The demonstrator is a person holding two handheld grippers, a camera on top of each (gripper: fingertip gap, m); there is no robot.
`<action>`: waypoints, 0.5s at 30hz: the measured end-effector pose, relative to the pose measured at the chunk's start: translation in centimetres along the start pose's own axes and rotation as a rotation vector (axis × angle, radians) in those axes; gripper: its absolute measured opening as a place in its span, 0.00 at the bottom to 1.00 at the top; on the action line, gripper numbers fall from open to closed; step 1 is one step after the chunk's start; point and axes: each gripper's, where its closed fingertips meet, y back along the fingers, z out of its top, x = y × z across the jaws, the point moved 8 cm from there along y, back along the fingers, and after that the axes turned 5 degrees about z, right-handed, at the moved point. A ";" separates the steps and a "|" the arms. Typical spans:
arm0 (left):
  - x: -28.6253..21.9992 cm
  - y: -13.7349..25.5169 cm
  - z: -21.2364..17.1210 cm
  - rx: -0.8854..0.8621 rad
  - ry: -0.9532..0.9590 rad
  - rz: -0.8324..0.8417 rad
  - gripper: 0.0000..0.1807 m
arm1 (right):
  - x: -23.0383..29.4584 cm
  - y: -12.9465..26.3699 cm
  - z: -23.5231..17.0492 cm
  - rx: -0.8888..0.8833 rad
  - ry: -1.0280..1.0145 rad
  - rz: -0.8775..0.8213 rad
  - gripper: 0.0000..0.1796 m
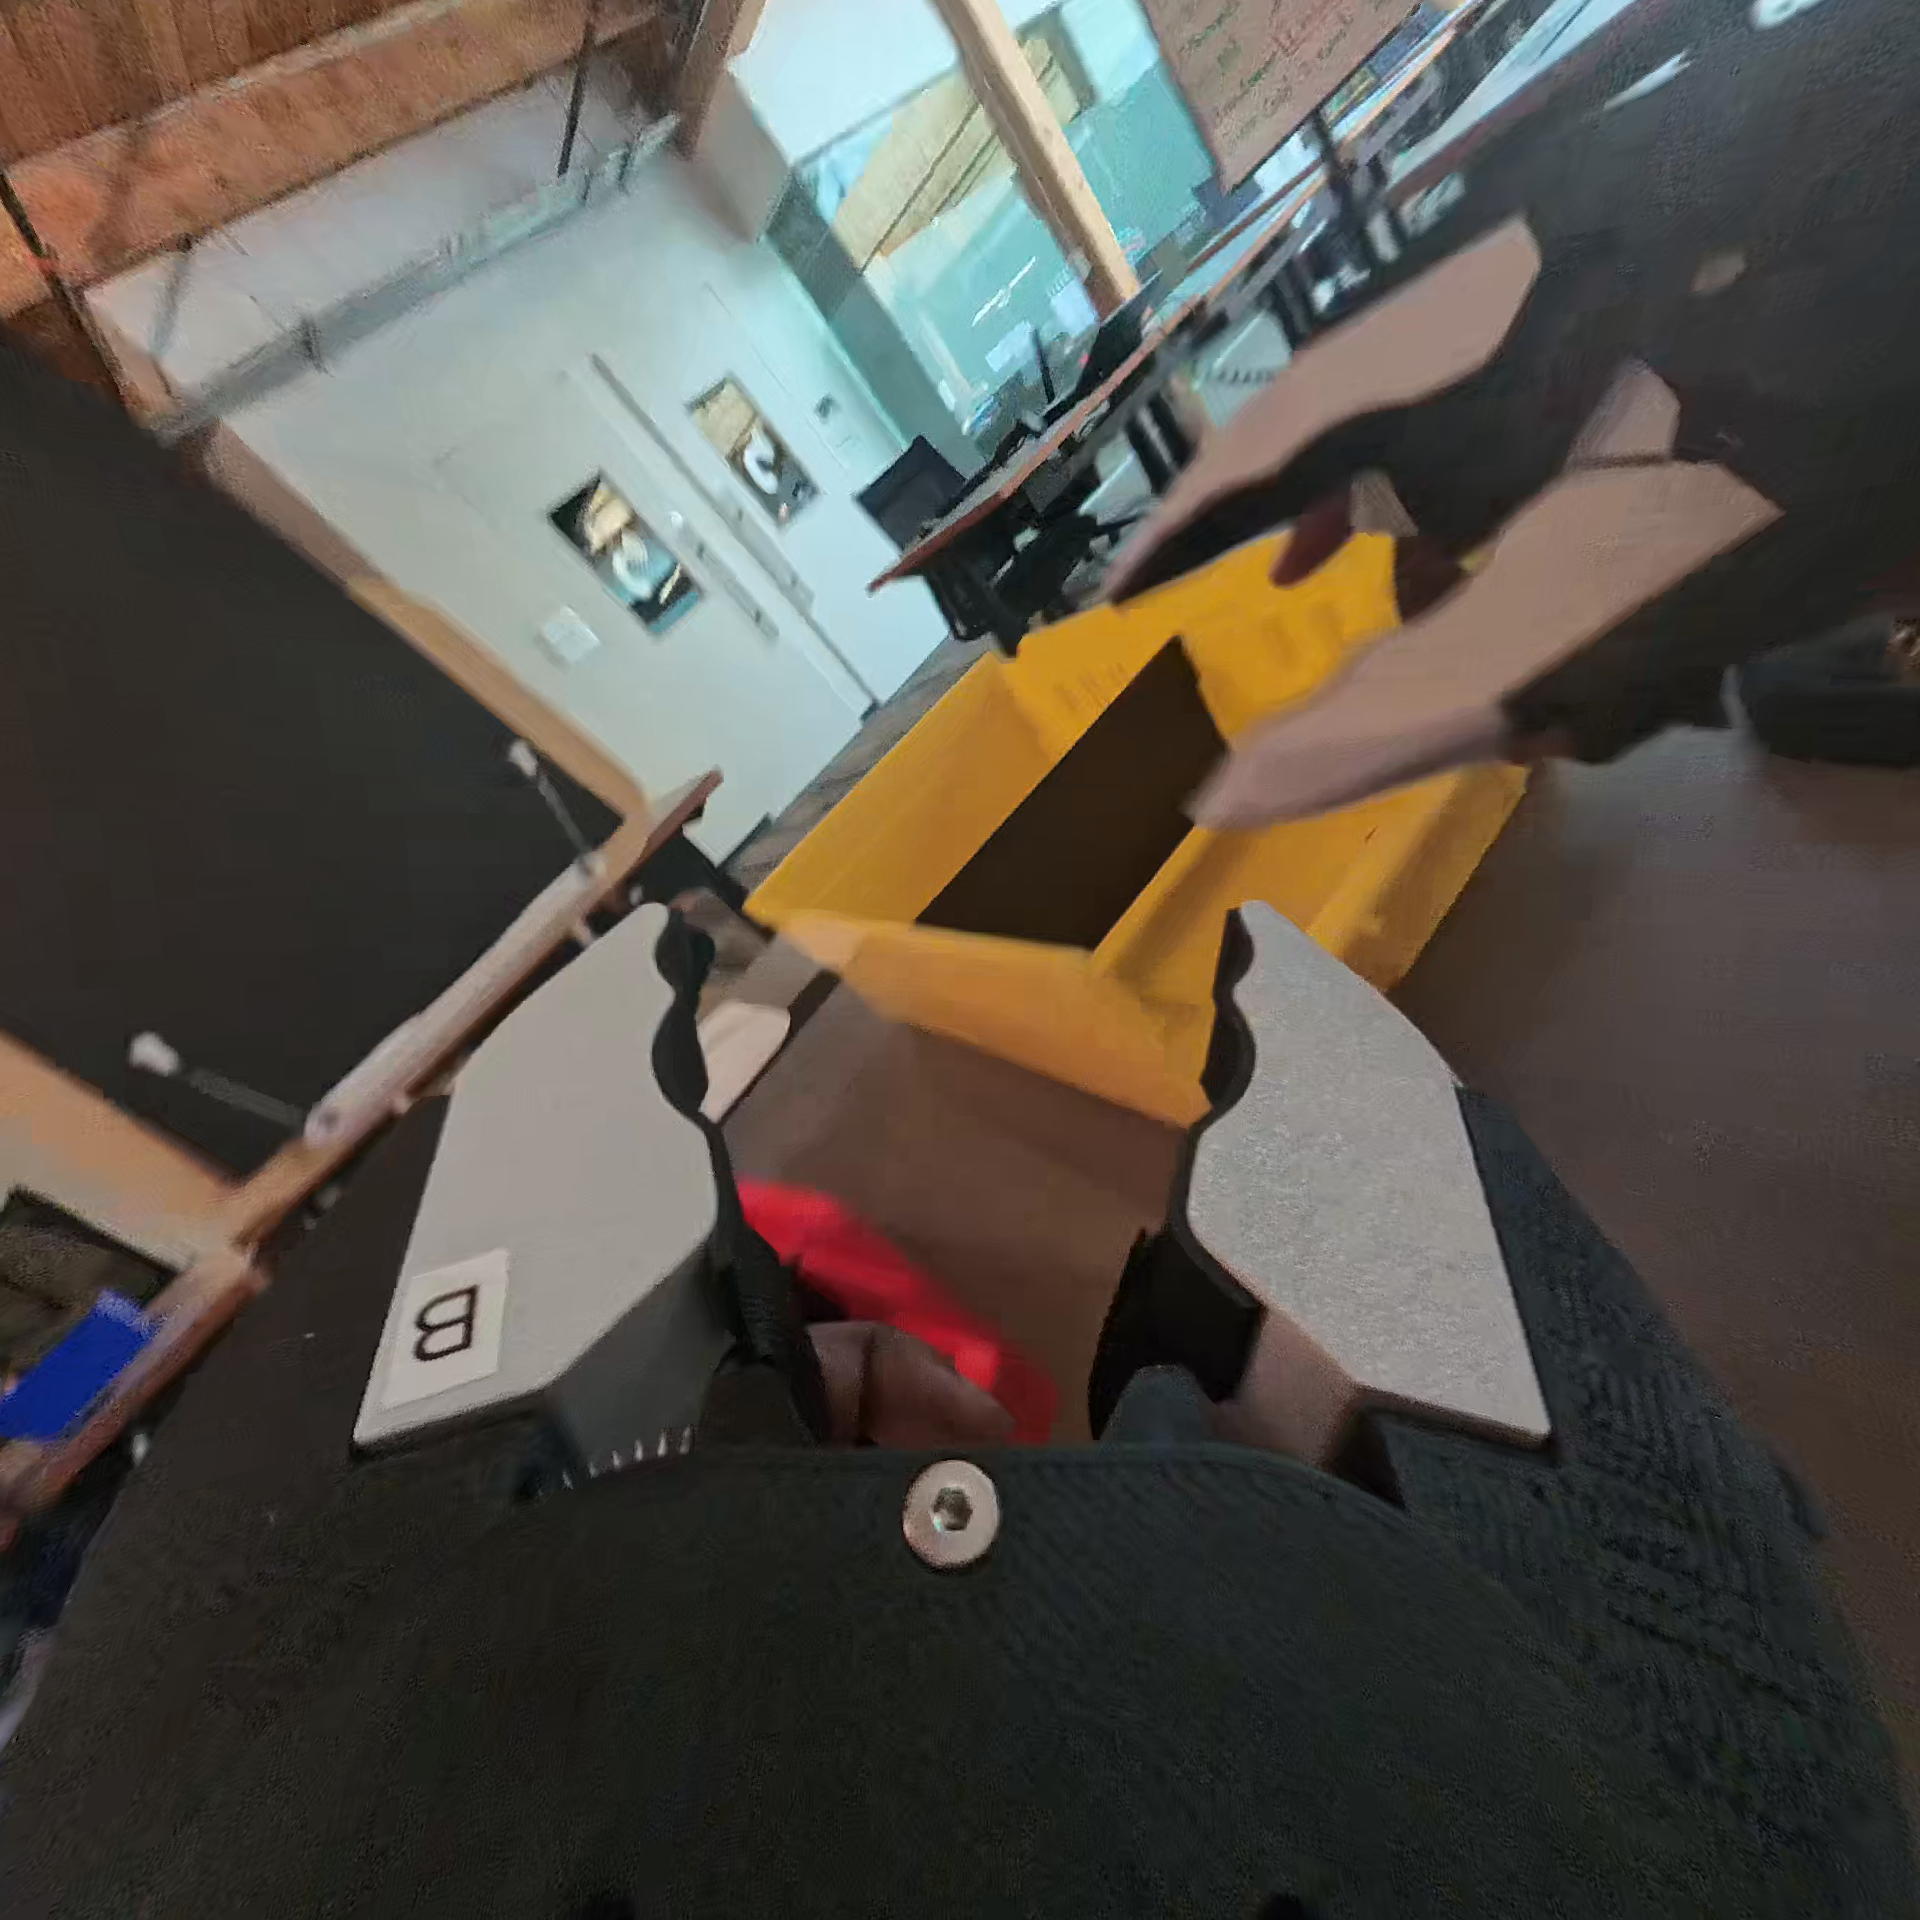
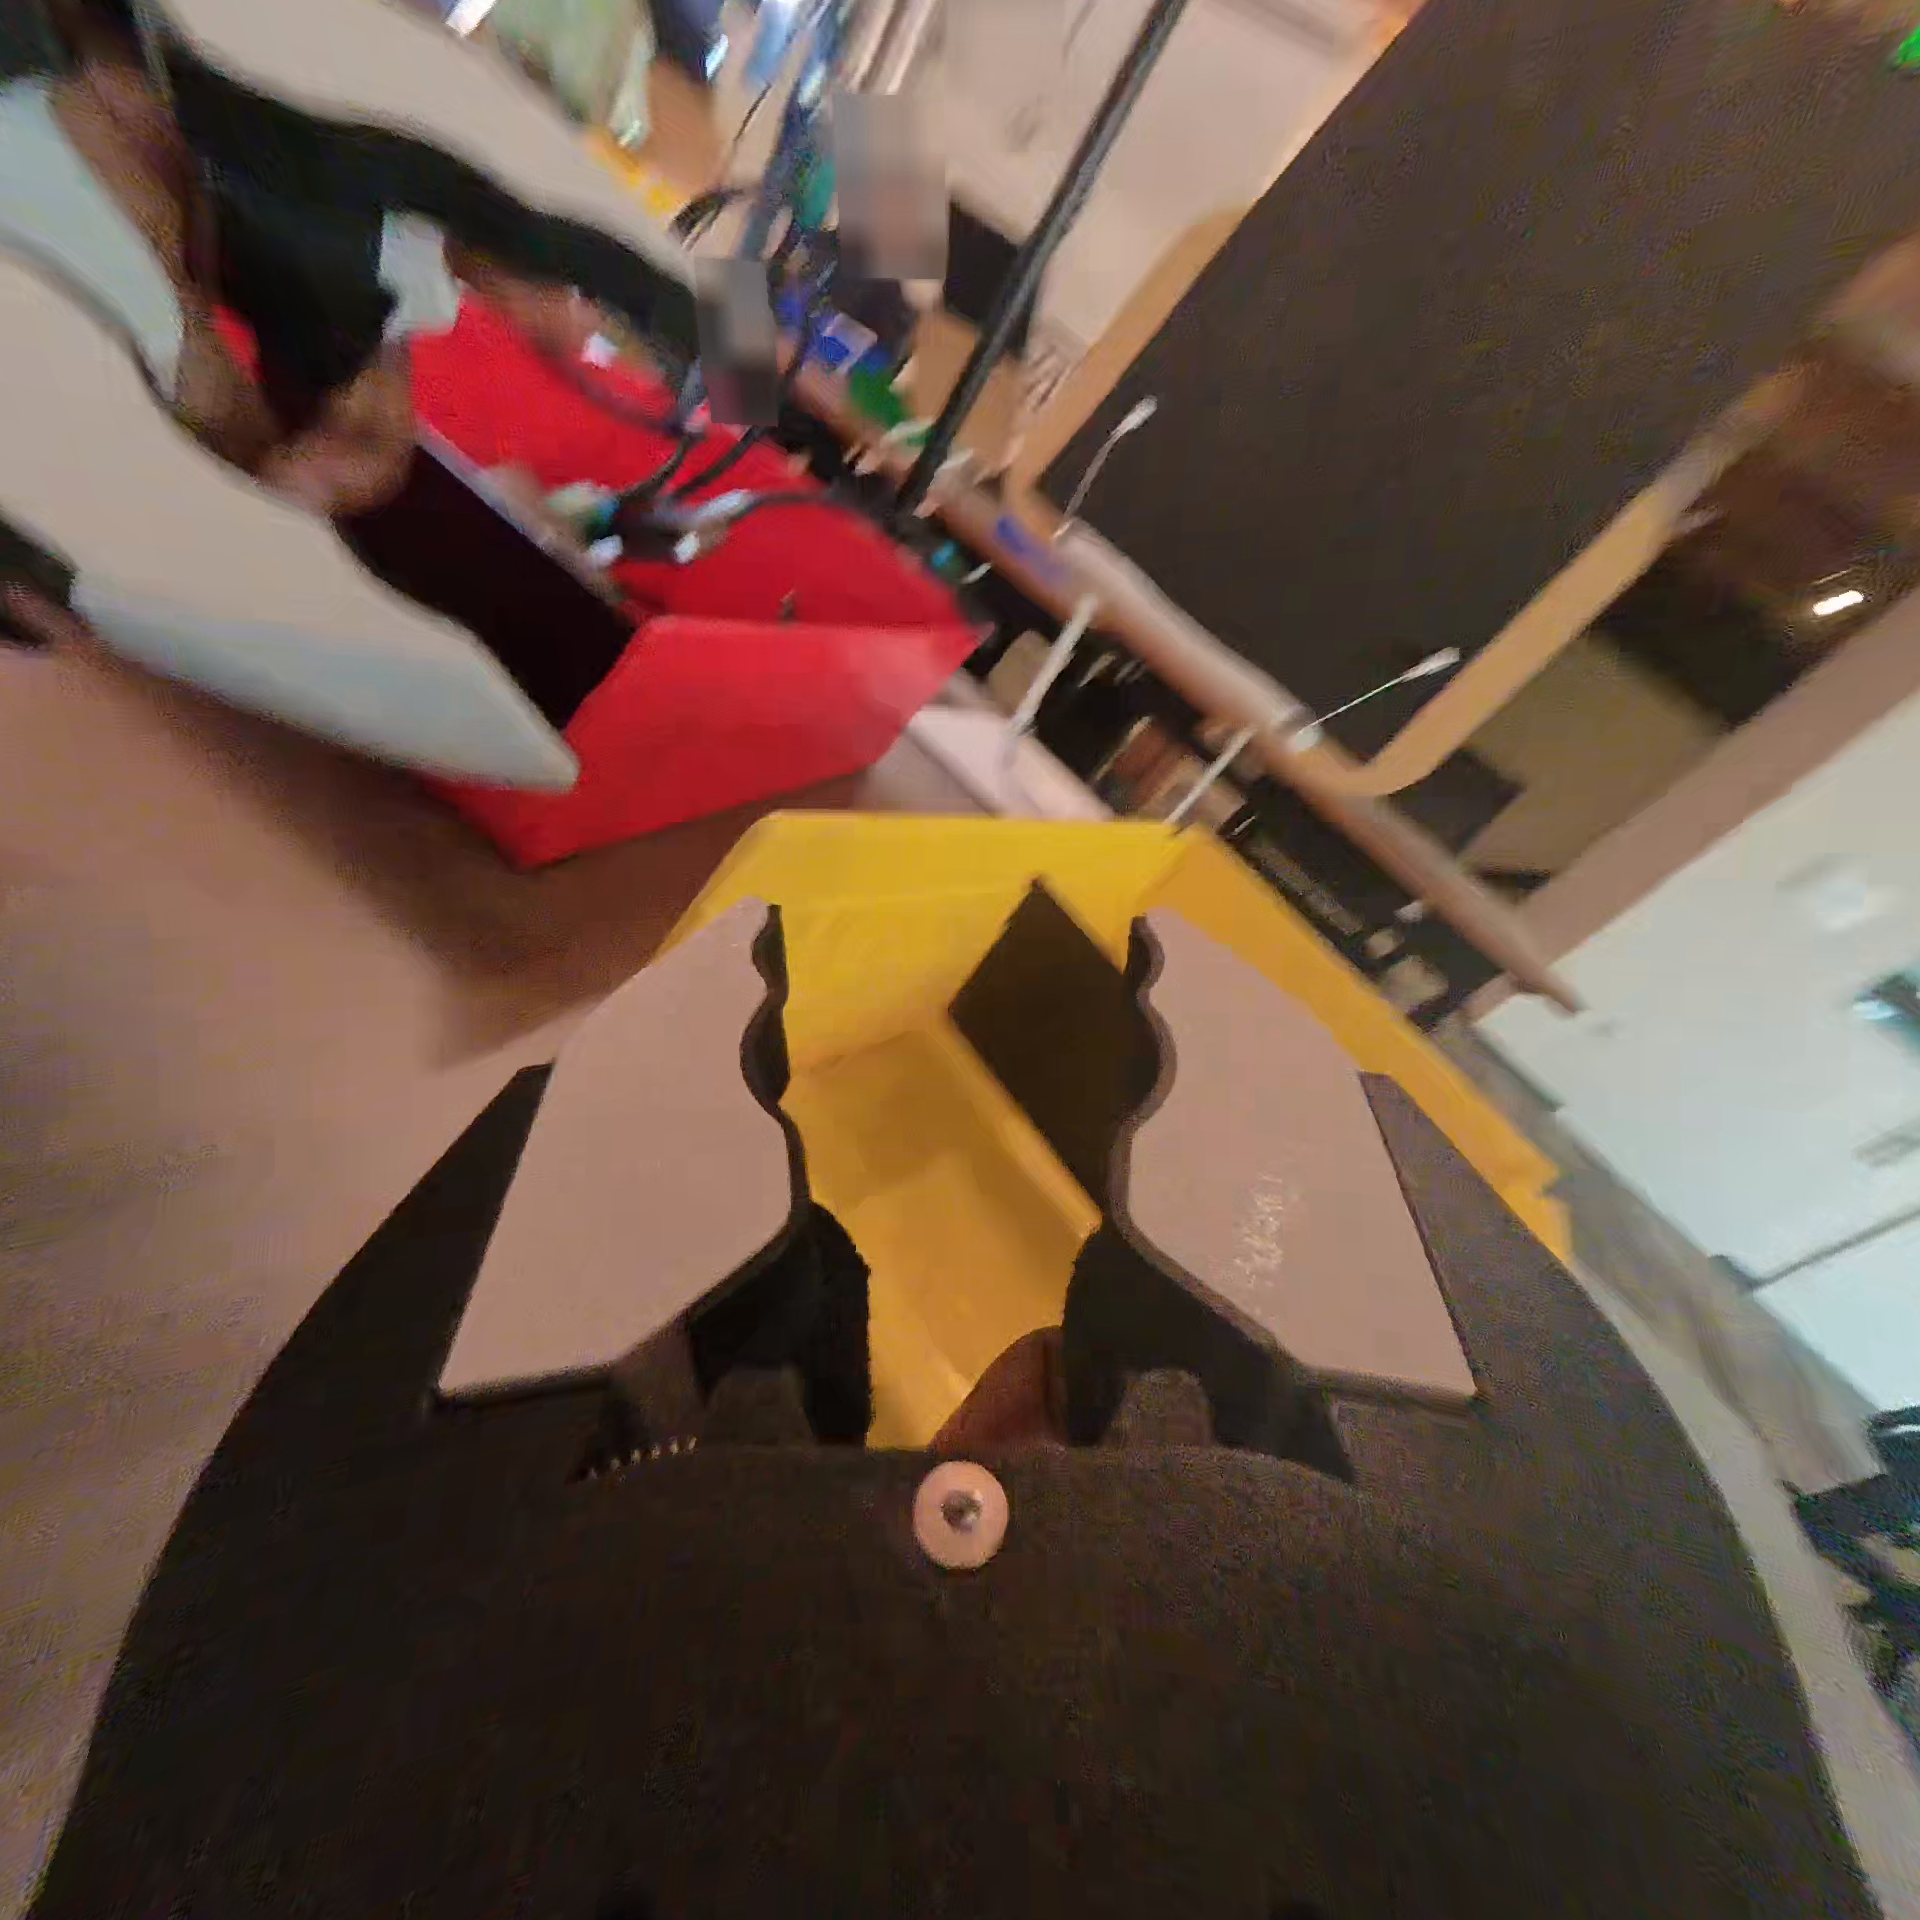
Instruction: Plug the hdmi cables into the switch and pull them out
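the left gripper [image 1: 956,1039] hangs tilted above the brown table [image 1: 1714,1039], its two grey fingers spread apart with nothing between them, and the right gripper [image 2: 956,1029] is likewise spread and empty, nosing over the yellow bin [image 2: 935,1174]. both look carried rather than working, which would explain the slanted views and the motion blur; judging from the task, this is an approach or a pause between steps, with no cable in either tool. the yellow bin sits on the table with a dark rectangular opening in its top, and the right gripper's own view looks straight down into it. the red bin [image 2: 717,707] stands just beyond and to the left in the right wrist view, and a tangle of dark cables [image 2: 675,499] with pale plug ends lies on its upper edge beside a dark block that may be the switch, though the blur makes that uncertain. these are most likely the hdmi cables, well apart from both tools. the table is plain and matte. around it is an open workshop: white walls with framed pictures [image 1: 623,551], wooden beams, black panels, and rows of desks [image 1: 1039,499] farther back.
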 end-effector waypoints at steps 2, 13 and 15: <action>1.9 2.2 -2.0 0.093 0.040 0.031 0.49 | 1.7 -1.6 -1.8 0.217 -0.016 0.206 0.40; 5.1 6.3 -13.5 0.838 -0.168 0.005 0.25 | 3.0 -3.8 -6.0 0.725 0.223 0.202 0.23; 5.6 6.7 -13.8 0.863 -0.139 0.026 0.25 | 2.3 -3.6 -6.4 0.769 0.187 0.162 0.24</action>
